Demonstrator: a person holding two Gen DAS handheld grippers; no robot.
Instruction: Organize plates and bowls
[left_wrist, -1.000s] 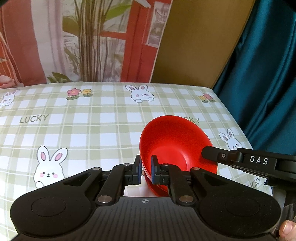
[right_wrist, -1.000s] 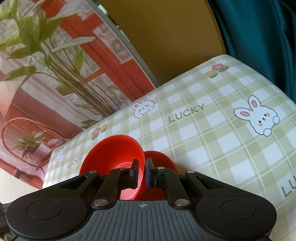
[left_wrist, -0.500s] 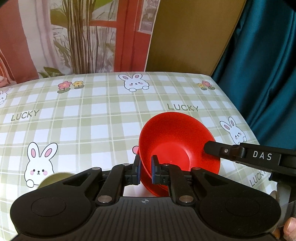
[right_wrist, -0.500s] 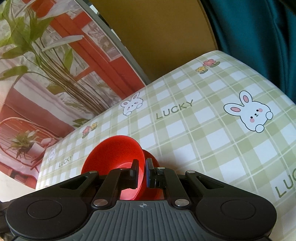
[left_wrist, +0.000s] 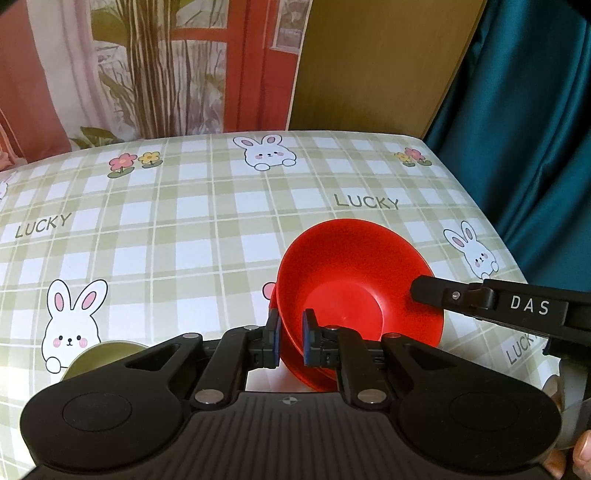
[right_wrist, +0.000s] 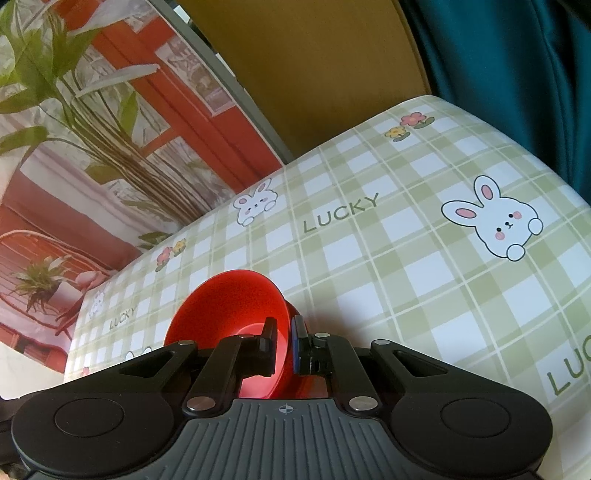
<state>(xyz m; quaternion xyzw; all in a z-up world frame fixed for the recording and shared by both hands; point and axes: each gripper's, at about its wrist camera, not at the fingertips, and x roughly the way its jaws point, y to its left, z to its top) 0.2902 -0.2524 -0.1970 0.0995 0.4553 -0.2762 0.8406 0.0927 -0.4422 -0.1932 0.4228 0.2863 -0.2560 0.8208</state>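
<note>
Red bowl (left_wrist: 343, 280) is tilted over the near right part of the desk (left_wrist: 192, 229), and a second red rim under it looks like another nested bowl. Your left gripper (left_wrist: 290, 341) is nearly closed, clamping its near rim; your right gripper (right_wrist: 283, 345) pinches the opposite rim. Risk: uneven pull between the two could twist the bowl loose or split the nested pair. Desk's right edge is near, so move left, but mind the green dish (left_wrist: 99, 356) at lower left.
</note>
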